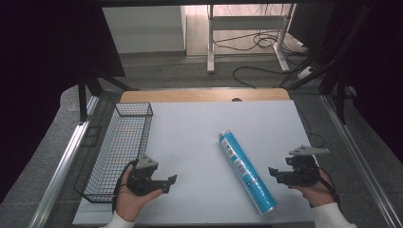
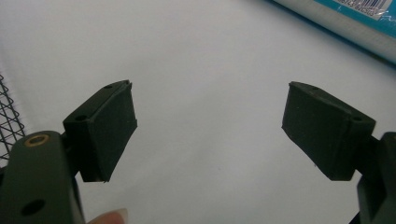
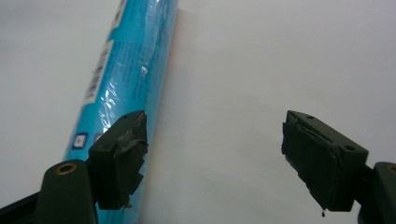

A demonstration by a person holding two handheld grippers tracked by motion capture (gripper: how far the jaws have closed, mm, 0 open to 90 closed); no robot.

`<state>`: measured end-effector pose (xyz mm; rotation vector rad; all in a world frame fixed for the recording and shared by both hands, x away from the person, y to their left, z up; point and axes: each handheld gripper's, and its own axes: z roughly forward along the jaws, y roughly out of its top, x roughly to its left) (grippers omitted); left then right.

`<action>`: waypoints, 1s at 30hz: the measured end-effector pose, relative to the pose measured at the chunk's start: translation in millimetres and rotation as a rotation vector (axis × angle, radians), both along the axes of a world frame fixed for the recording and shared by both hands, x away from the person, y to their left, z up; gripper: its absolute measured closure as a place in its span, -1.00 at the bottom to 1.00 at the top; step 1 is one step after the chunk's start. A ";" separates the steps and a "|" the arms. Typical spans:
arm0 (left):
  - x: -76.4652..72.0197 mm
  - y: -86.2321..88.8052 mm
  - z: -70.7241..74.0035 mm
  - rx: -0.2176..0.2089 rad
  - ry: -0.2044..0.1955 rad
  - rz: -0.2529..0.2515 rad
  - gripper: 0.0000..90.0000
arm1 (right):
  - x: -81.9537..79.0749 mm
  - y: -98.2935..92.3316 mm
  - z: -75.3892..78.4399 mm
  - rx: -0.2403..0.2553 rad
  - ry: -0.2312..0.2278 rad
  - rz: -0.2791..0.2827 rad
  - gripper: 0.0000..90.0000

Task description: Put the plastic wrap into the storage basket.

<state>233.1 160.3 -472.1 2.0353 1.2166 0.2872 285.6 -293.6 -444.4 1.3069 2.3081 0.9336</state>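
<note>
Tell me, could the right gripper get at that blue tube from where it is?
Probably yes. The right gripper hangs open just beside the blue tube, jaws pointing toward it, and only bare table lies between them.

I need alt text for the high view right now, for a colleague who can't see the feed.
A blue tube lies diagonally on a white table, untouched, between two hand-held grippers with open jaws. The right gripper sits just right of the tube's near half; the left gripper sits beside an empty black wire basket at the table's left edge.
</note>
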 end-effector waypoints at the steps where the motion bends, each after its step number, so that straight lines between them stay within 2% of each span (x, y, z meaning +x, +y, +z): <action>1: 0.0 0.0 0.0 0.000 0.000 0.000 -0.61 | 0.0 0.0 0.0 0.000 0.000 0.000 -0.49; 5: 0.4 0.2 -0.4 -0.002 0.003 -0.003 -0.62 | 6.5 12.5 7.6 -0.018 0.031 0.013 -0.47; 12: -0.3 0.5 -0.1 -0.006 0.001 -0.005 -0.62 | 16.3 33.5 9.0 -0.054 0.090 0.037 -0.45; 20: -0.2 0.7 -1.2 -0.008 -0.008 0.001 -0.61 | 24.1 55.5 11.1 -0.074 0.126 0.060 -0.45; 23: -0.6 1.2 -0.5 -0.011 -0.012 0.002 -0.61 | 29.1 71.7 8.5 -0.101 0.151 0.082 -0.46; 30: -0.1 0.8 -2.1 -0.010 -0.005 -0.004 -0.61 | 39.6 97.3 -6.1 -0.149 0.212 0.090 -0.47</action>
